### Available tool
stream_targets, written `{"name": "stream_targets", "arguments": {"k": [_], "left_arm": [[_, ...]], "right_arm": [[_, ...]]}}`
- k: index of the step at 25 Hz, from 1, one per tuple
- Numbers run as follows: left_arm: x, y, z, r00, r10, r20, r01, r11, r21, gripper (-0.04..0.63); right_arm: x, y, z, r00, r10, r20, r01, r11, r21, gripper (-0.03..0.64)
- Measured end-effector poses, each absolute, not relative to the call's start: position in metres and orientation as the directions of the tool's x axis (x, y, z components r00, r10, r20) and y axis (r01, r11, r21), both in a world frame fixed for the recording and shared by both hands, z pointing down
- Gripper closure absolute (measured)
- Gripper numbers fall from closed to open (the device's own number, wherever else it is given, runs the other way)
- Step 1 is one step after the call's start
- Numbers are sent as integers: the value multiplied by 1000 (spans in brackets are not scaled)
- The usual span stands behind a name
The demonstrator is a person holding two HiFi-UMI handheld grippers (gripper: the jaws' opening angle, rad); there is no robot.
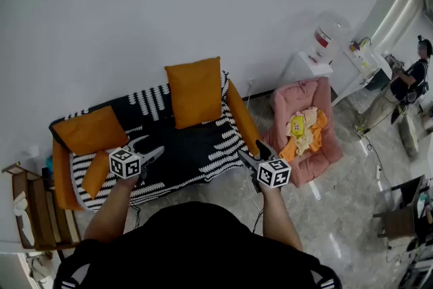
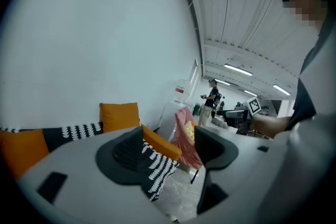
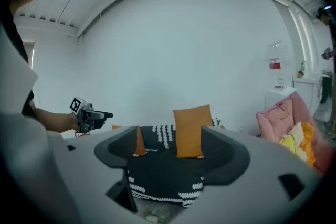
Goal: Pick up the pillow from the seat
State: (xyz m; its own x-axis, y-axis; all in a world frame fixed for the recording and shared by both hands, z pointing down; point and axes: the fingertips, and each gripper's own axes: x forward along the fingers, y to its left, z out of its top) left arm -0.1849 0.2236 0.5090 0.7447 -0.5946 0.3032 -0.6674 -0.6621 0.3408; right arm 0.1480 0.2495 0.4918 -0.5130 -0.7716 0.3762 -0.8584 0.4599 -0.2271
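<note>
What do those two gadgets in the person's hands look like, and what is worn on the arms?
The left gripper and right gripper are grey-and-black two-jaw tools with dark ribbed pads. Each carries a white cube printed with black square markers. The person wears a black short-sleeved top with white stripes; no sleeves cover the forearms.

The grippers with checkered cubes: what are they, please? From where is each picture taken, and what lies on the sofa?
A person holds a two-jaw gripper in each hand; the cubes are part of them. The head view looks down from the person's head: left gripper, right gripper. The other two pictures come from a camera on each gripper, looking along its jaws. Both grippers are open and hold nothing. On the sofa, one orange pillow stands against the back, and a second pillow lies at the left end. A pink chair stands to its right.
</note>
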Motion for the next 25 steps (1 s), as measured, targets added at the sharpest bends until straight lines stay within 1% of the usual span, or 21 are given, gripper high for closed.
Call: {"name": "stream_targets", "arguments": {"k": [3, 7, 12, 15, 20, 25], "left_arm": [[-181, 228, 510, 739, -603, 300, -673, -648, 356, 285], [-157, 234, 516, 747, -589, 308, -665, -650, 367, 287], [-133, 228, 513, 738, -603, 303, -675, -644, 361, 288], [-113, 229, 512, 741, -601, 299, -671, -651, 355, 288], [-99, 234, 514, 745, -597, 298, -667, -652, 362, 288], [-110, 230, 524, 730, -611, 306, -682, -626, 377, 288]], "right_arm": [[147, 251, 495, -524, -762, 381, -852, 473, -225, 233], [162, 243, 496, -530, -759, 378, -848, 471, -243, 233], [176, 229, 484, -555, -772, 309, -828, 480, -289, 233], [180, 224, 481, -572, -768, 288, -816, 496, -298, 233], [184, 224, 491, -582, -753, 307, -808, 493, -323, 233], [193, 219, 500, -565, -755, 333, -819, 464, -339, 233]]}}
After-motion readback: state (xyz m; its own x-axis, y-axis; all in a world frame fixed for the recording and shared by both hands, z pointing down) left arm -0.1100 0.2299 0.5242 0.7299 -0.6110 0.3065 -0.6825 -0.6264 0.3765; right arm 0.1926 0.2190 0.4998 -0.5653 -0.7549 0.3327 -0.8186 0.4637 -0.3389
